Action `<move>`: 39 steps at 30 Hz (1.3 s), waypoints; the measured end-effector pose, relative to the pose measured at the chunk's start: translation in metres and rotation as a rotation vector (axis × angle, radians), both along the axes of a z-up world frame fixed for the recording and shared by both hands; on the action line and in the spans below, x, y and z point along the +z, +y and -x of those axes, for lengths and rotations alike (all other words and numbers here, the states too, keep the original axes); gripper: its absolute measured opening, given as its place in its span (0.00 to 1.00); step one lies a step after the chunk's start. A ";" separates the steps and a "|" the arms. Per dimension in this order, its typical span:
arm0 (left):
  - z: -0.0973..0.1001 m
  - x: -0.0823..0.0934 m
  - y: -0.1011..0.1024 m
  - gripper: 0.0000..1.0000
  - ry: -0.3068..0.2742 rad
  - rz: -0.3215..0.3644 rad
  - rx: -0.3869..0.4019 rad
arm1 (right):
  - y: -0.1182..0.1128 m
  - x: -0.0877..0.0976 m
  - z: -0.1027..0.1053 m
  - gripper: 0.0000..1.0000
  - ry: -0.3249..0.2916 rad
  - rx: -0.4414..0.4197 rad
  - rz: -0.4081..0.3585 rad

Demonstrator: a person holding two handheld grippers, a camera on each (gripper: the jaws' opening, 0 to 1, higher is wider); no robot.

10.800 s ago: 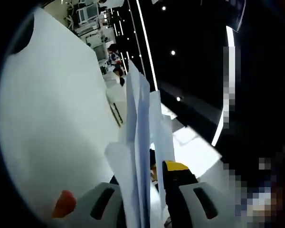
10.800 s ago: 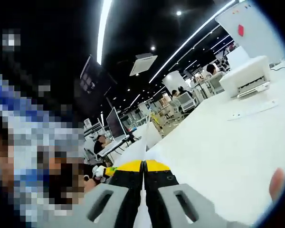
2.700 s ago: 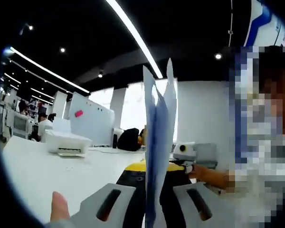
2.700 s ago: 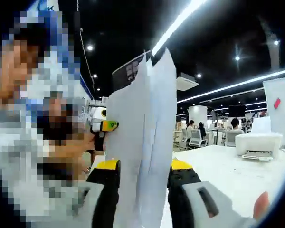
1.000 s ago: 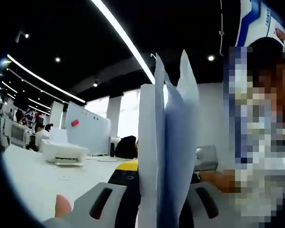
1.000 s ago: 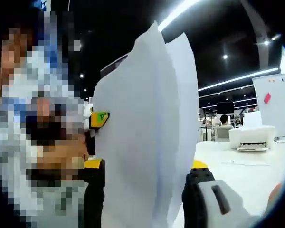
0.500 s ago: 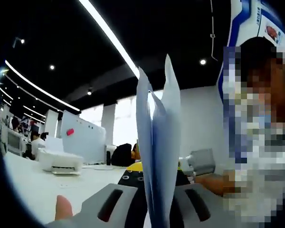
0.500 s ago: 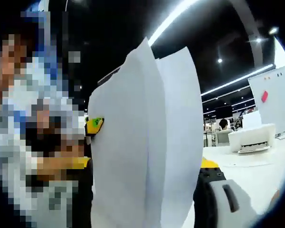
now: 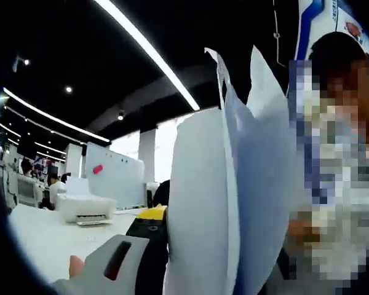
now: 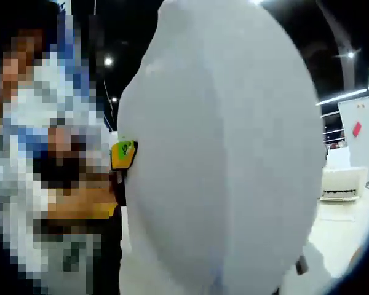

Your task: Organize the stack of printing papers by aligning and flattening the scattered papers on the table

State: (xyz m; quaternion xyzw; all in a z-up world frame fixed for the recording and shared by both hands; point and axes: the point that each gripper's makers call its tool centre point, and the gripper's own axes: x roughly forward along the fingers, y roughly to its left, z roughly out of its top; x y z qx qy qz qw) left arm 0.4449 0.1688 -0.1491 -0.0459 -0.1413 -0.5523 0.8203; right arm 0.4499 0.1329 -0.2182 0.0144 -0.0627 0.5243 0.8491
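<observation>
Left gripper view: a sheaf of thin white printing-paper sheets (image 9: 234, 203) stands on edge between the left tongs (image 9: 190, 258), which appear closed on it, its long axis running upward and away from them, the far corners splayed apart. Right gripper view: the same sheets (image 10: 221, 153) bulge directly ahead of the right tongs, whose opening cannot be told. Beyond lies the white surface (image 9: 43, 236), well below the lifted sheaf, with a white desktop printer (image 9: 83, 206) farther off.

Both views ride their claws, angled upward toward the ceiling, sheets of paper (image 9: 234, 203) (image 10: 221, 153) pressed close ahead; both share the printer (image 9: 83, 208) (image 10: 343, 183) on the counter (image 9: 43, 236) (image 10: 335, 230).
</observation>
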 end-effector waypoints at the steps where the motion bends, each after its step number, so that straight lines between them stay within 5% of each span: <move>1: 0.000 -0.001 0.002 0.42 -0.002 -0.007 0.006 | -0.005 0.002 -0.001 0.77 -0.011 -0.008 0.001; 6: -0.004 -0.004 0.007 0.47 -0.033 -0.043 0.049 | -0.018 0.012 -0.009 0.77 -0.083 -0.042 0.033; 12: 0.000 -0.004 0.004 0.45 -0.036 -0.053 0.027 | -0.013 0.014 0.000 0.26 -0.091 0.052 0.062; 18: -0.003 -0.007 0.008 0.37 0.009 -0.047 0.016 | -0.012 0.019 0.011 0.04 -0.032 0.133 0.000; 20: -0.004 -0.006 0.007 0.37 0.015 -0.038 0.016 | -0.012 0.020 0.013 0.10 -0.041 0.131 -0.005; 24: -0.004 -0.004 0.006 0.37 0.029 -0.006 0.003 | -0.008 0.011 0.006 0.52 -0.014 0.082 -0.013; 26: -0.005 -0.004 0.004 0.36 0.030 -0.006 0.005 | -0.007 0.005 0.000 0.65 -0.002 0.057 -0.014; 30: -0.007 -0.004 -0.001 0.36 0.036 -0.004 0.011 | -0.002 -0.004 -0.012 0.65 0.097 0.018 -0.048; 39: -0.016 -0.005 -0.008 0.36 0.042 -0.014 0.024 | 0.026 -0.008 -0.015 0.82 0.047 0.015 0.010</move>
